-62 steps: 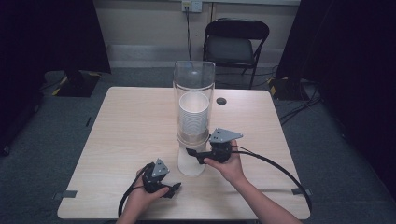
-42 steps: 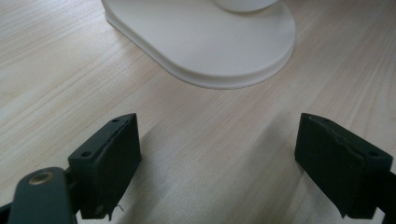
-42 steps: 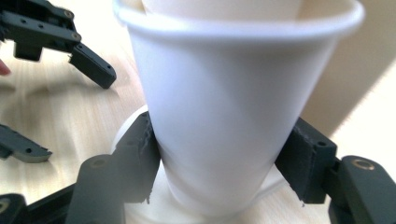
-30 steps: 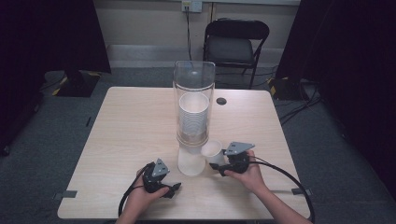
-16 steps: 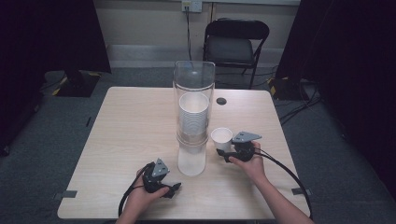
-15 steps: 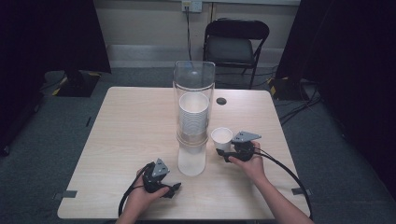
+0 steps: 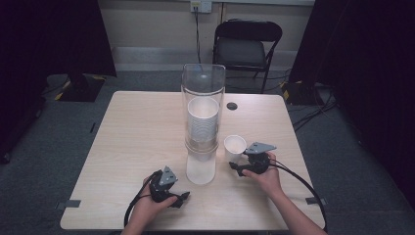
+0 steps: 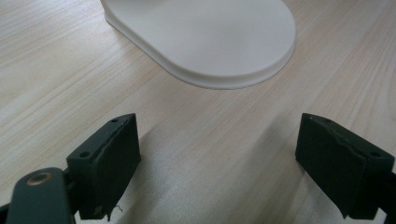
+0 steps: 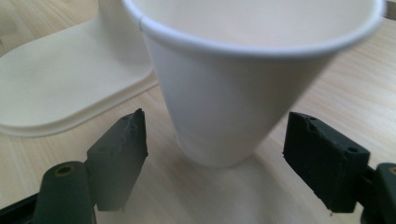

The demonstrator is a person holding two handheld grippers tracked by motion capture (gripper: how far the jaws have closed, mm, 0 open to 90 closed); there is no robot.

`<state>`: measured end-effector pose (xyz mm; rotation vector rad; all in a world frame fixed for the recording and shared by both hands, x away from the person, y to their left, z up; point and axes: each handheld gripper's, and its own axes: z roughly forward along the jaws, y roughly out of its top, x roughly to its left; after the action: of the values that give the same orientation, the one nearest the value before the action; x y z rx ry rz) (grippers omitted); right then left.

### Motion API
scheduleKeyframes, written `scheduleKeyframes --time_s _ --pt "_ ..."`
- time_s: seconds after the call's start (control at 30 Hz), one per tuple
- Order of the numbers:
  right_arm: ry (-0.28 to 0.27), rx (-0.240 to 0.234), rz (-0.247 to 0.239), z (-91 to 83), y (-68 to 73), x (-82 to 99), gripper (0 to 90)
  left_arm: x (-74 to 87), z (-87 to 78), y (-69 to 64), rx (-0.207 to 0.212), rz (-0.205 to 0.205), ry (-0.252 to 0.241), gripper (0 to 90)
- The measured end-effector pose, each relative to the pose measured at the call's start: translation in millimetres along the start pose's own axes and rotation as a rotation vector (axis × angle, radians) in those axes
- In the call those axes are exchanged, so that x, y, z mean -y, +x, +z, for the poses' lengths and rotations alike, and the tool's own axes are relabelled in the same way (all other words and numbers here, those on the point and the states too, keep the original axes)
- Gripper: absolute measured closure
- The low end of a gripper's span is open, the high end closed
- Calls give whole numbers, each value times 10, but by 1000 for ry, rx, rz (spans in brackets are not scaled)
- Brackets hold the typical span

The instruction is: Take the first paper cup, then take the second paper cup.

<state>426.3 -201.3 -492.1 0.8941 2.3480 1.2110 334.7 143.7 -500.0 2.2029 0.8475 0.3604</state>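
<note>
Left tongs (image 7: 182, 198): at the near edge of the table (image 7: 137, 142), held in the left hand (image 7: 147, 208), near and left of the dispenser's base; jaws wide apart over bare wood in the left gripper view (image 8: 219, 163), nothing between them
Dispenser base (image 8: 205, 37): pale, rounded plate, flat on the table just beyond the left tongs; also at the left of the right gripper view (image 9: 65, 84)
Right tongs (image 7: 234, 167): right of the dispenser, held in the right hand (image 7: 262, 174), pointing left and far toward the cup; jaws spread in the right gripper view (image 9: 215, 163), one on each side of the cup's foot, apart from its wall
Paper cup (image 7: 235, 147): white, upright, mouth up, on the table just right of the dispenser and just beyond the right tongs; empty inside as far as visible; large and close in the right gripper view (image 9: 233, 93)
Cup dispenser (image 7: 202, 122): clear upright tube at the table's middle, stack of white cups (image 7: 202, 120) inside, white holder below
Small dark disc (image 7: 232, 105): on the table beyond the cup, right of the tube
Folding chair (image 7: 247, 44): black, on the floor beyond the far edge of the table
</note>
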Motion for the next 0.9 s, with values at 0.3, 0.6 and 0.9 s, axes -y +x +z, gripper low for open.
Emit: scheduleKeyframes --time_s 0.3,0.6,0.9 --pt "-4 -33 -18 -304 97 129 209 -1 -2 -1 -4 1 4 132" --pt "-43 -145 -56 -309 479 -77 211 0 0 -1 -1 0 0 132" --pt "-74 -190 -45 -268 616 -333 204 1 1 0 -1 1 -2 132"
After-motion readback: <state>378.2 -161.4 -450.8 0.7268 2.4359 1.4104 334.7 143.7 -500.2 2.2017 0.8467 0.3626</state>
